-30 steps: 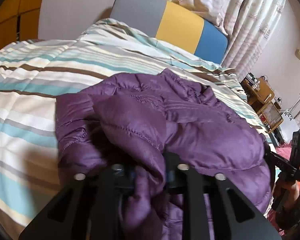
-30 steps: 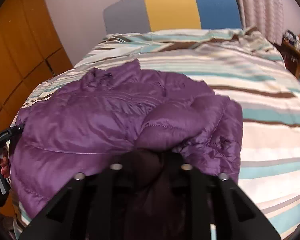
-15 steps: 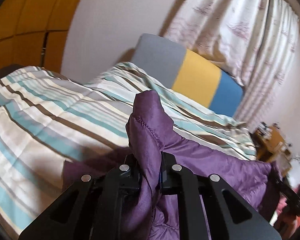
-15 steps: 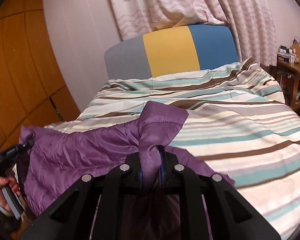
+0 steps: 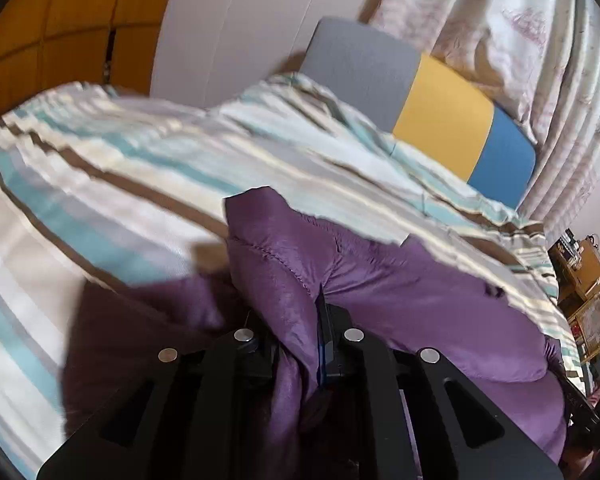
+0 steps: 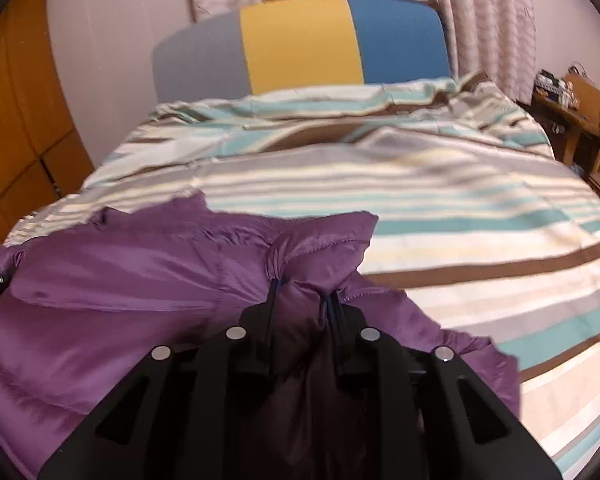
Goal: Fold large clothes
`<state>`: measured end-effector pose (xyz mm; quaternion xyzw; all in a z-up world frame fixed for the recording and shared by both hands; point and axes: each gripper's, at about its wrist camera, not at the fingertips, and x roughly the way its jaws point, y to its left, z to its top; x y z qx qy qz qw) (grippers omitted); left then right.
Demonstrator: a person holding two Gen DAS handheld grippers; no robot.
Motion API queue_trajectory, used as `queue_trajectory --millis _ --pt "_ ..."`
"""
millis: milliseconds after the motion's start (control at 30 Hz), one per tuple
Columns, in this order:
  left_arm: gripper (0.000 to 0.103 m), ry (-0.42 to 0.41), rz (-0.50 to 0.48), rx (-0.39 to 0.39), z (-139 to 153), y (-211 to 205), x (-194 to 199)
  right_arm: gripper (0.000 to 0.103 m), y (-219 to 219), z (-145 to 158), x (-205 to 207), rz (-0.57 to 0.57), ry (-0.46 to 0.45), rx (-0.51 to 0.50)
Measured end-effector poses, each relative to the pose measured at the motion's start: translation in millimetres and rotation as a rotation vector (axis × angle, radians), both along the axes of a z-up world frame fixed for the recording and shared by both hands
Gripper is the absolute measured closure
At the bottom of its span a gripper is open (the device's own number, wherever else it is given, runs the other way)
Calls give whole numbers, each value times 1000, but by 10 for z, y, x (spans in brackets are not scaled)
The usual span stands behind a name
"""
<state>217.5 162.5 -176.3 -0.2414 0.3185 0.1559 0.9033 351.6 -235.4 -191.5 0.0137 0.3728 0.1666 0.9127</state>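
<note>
Two gripper cameras look across a bed with a striped duvet [image 5: 112, 168]. Left wrist view: the left gripper [image 5: 300, 336] is clamped on a bunched edge of a purple puffer jacket [image 5: 420, 304], which lies on the duvet. Right wrist view: the right gripper [image 6: 302, 308] pinches another edge of the jacket [image 6: 120, 272]. It looks light, soft, slippery; seamed edges likely hold best.
</note>
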Motion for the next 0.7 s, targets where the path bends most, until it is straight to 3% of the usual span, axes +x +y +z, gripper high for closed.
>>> queue_trajectory --millis 200,433,533,567,633,667,700 --pt "89 68 -19 -12 -135 -2 147 78 118 -170 103 1 70 -82" --pt "87 77 -17 -16 -152 -5 151 75 160 -197 83 -10 59 -127" --pt "82 83 -8 -12 -128 -20 138 73 173 -194 89 -16 57 -135" --pt "74 92 0 -3 -108 -29 137 73 170 -193 93 -16 56 -136" --pt "39 124 26 38 -29 -78 107 71 185 -189 85 -21 54 -140" --pt "10 109 -6 33 36 -115 66 70 186 -188 83 -24 53 -141" --pt "6 92 -26 36 83 -144 37 70 183 -187 82 -25 53 -141"
